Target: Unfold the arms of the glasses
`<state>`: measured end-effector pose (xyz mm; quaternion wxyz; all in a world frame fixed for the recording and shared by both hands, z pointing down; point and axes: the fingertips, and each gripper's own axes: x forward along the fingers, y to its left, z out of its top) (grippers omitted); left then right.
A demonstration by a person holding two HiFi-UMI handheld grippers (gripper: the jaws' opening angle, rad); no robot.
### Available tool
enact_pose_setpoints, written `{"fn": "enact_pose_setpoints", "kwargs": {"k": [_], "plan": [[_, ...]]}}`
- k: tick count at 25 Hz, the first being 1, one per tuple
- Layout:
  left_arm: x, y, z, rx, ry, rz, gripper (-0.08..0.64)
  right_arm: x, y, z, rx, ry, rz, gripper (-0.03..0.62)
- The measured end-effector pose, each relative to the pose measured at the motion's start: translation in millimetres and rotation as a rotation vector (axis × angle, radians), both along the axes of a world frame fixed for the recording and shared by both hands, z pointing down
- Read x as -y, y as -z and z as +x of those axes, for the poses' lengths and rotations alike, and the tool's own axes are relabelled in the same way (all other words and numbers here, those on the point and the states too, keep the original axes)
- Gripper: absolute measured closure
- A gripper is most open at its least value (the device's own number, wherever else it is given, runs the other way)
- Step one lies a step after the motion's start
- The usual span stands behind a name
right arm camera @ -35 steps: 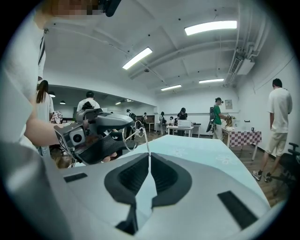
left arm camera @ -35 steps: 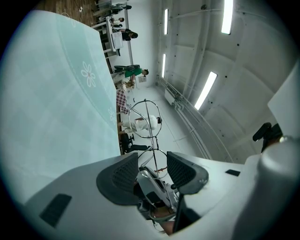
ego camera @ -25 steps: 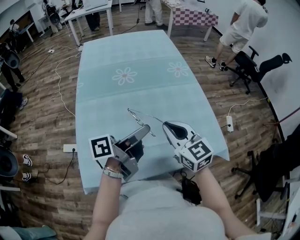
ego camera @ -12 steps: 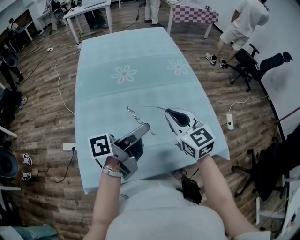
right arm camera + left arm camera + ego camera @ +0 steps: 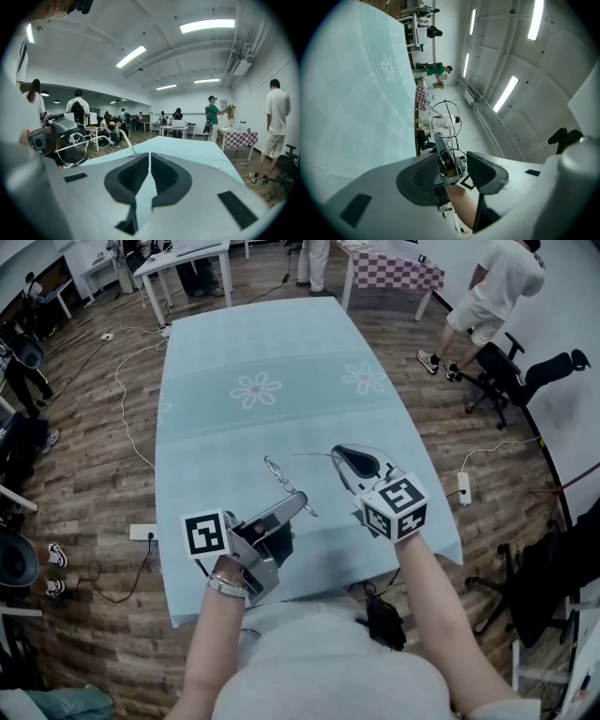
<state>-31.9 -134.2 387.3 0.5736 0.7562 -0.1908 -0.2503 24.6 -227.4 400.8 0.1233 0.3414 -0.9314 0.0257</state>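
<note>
Thin wire-frame glasses (image 5: 281,482) hang over the near part of the pale blue-green table (image 5: 253,343). My left gripper (image 5: 298,502) is shut on the glasses' frame; in the left gripper view the frame (image 5: 445,122) stands out from between the pads of the left gripper (image 5: 452,166). One arm (image 5: 312,454) of the glasses reaches rightward to the tip of my right gripper (image 5: 336,454), whose jaws are shut. In the right gripper view the glasses (image 5: 70,145) sit at left, and their arm (image 5: 126,140) runs to the right gripper (image 5: 149,157), its tip hidden behind the left jaw.
The tablecloth carries flower prints (image 5: 255,388). Cables and a power strip (image 5: 459,486) lie on the wood floor. An office chair (image 5: 511,371) and a standing person (image 5: 487,296) are at the right, with a checkered table (image 5: 389,268) beyond.
My right gripper has moved farther up the table and slightly right, with the arm's tip following it, so the arm now stands out more from the frame. The left gripper has stayed put.
</note>
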Motion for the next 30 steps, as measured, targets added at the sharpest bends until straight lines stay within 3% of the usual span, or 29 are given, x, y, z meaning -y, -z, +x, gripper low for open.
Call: {"fn": "enact_pose_setpoints", "kwargs": {"k": [8, 11, 14, 17, 30], "plan": [[1, -2, -5, 0.006, 0.027, -0.014, 0.36, -7, -7, -5, -0.044, 0.057, -0.035, 0.568], [4, -4, -11, 0.011, 0.04, -0.016, 0.36, -21, -15, -7, -0.072, 0.102, -0.04, 0.511], [5, -5, -12, 0.016, 0.045, -0.014, 0.36, -32, -9, -5, -0.025, 0.137, -0.033, 0.489], [3, -5, -7, 0.018, 0.039, -0.01, 0.36, -35, 2, 4, 0.03, 0.134, -0.027, 0.489], [-1, -3, 1, 0.029, -0.005, -0.01, 0.36, -10, 16, 7, 0.051, 0.083, -0.01, 0.489]]}}
